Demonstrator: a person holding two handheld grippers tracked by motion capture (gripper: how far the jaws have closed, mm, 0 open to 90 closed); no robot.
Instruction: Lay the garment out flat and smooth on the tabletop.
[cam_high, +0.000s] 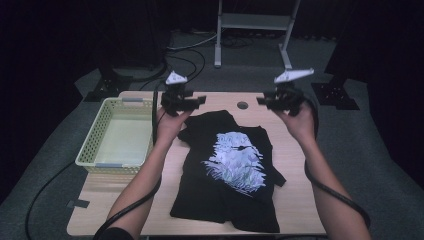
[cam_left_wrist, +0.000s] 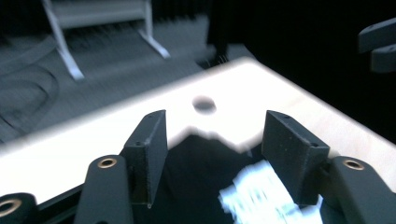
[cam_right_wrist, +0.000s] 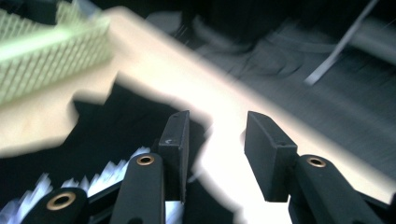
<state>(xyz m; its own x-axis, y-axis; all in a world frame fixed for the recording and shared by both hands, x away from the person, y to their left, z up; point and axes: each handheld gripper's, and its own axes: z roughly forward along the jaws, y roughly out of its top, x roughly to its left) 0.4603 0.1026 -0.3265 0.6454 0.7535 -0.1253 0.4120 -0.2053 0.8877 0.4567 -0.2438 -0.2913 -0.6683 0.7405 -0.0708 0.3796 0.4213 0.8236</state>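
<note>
Black T-shirt (cam_high: 227, 170) spread flat on the light wooden table (cam_high: 295, 200), centre to lower centre of the high view, collar end toward the upper edge, one sleeve angled out at the right. White and pale-blue printed graphic (cam_high: 235, 160) on the chest; no lettering legible in it, and no brand mark readable anywhere. Pale yellow-green lattice basket (cam_high: 95, 145) at the left of the table, beside the shirt's upper left corner but apart from it; interior bare, floor visible. Small dark round hole (cam_high: 242, 105) in the table top near the upper edge, just above the collar.

Left hand-held gripper (cam_high: 176, 102) held above the shirt's upper left corner, upper centre-left of the high view; in the left gripper view (cam_left_wrist: 212, 140), jaws spread partway with a clear gap, dark cloth and a blurred patch of the print lying below them, nothing pinched. Right hand-held gripper (cam_high: 282, 102) held above the table's upper right, beyond the shirt's edge; in the right gripper view (cam_right_wrist: 215, 144), jaws likewise apart, bare table between them, shirt edge under the left-hand jaw, nothing gripped. Grey metal stand (cam_high: 255, 22) on the floor at top centre, behind the table.
</note>
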